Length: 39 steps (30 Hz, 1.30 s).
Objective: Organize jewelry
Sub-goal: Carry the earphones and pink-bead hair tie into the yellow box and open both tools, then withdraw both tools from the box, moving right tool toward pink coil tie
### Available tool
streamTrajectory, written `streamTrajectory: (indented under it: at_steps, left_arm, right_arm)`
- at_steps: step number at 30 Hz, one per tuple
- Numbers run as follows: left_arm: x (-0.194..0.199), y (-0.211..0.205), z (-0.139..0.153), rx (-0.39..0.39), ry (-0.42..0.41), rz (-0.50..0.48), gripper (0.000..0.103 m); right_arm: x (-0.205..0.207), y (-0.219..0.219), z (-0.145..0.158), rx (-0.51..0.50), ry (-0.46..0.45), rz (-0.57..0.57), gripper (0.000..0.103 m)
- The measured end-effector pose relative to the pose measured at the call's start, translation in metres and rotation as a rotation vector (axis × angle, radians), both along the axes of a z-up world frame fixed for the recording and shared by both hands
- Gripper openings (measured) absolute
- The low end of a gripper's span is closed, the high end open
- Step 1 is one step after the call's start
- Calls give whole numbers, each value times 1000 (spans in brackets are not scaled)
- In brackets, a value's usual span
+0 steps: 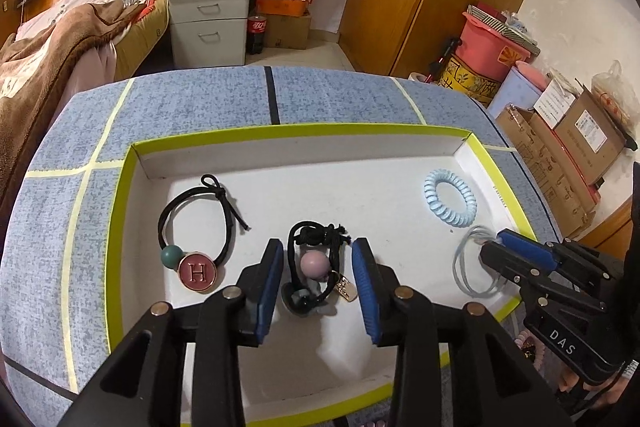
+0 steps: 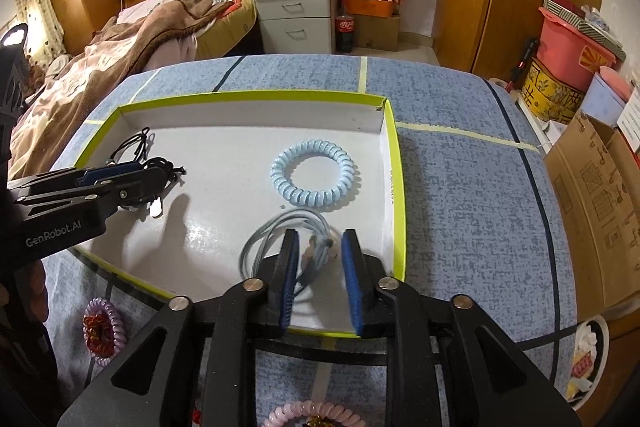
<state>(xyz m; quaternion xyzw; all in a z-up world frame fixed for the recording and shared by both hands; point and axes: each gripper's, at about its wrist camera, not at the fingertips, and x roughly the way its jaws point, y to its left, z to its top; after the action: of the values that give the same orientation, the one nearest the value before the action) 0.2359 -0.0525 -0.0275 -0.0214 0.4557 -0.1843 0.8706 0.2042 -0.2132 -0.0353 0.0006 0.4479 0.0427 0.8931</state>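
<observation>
1. Left wrist view: the left gripper (image 1: 318, 277) stands about half open over a white tray with a yellow-green rim (image 1: 280, 131), which sits on a blue-grey cloth surface (image 1: 60, 195).
2. Between its blue pads (image 1: 269, 279) lies a black hair tie with a pink bead (image 1: 316, 263) and a small gold tag. The pads stand clear of it on both sides, so nothing is gripped.
3. Left of the jaws, well apart from them, a black hair tie with a red H charm (image 1: 198, 271) and a green bead lies flat on the tray floor.
4. Beyond the jaws and to their right rests a pale blue spiral hair tie (image 1: 450, 202), also on the tray floor.
5. Right wrist view: the right gripper (image 2: 322, 259) is partly open, pointing down at the near right corner of the same tray.
6. A thin pale blue elastic loop (image 2: 280, 227) lies between and just left of its jaws. The left pad appears to touch or overlap the loop, though whether it presses on it cannot be told; the right pad is clear.
7. Straight ahead of these jaws sits the spiral hair tie, apart from the loop.
8. Outside the tray, nearer than the jaws, a purple spiral tie (image 2: 102, 331) lies to the left and a pink spiral tie (image 2: 316, 415) directly below.
</observation>
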Motion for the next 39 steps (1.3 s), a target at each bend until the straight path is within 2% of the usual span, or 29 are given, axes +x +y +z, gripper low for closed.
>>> streamTrajectory:
  at_steps: [2, 14, 16, 19, 22, 24, 33, 39]
  left_arm:
    - [-3, 2, 2, 8, -12, 3, 38]
    - [-31, 10, 28, -27, -70, -1, 51]
    - [-39, 14, 32, -43, -79, -1, 52]
    - [-53, 19, 38, -16, -111, 7, 52]
    - [-67, 29, 40, -51, -111, 15, 53]
    - [-75, 34, 39, -46, -112, 29, 54]
    - [-113, 63, 33, -62, -121, 78, 54]
    - [-136, 76, 25, -74, -108, 103, 54]
  right_arm:
    - [-2, 0, 2, 6, -10, 6, 41]
    - [-22, -4, 20, 38, -63, -4, 41]
    - [-29, -5, 25, 43, -79, -1, 41]
    - [-41, -6, 32, 53, -97, -8, 41]
    - [-53, -8, 36, 60, -111, -7, 41]
    - [-63, -9, 38, 62, -122, -11, 41]
    - [-99, -21, 34, 69, -129, -50, 41]
    - [-113, -35, 18, 69, -85, -101, 41]
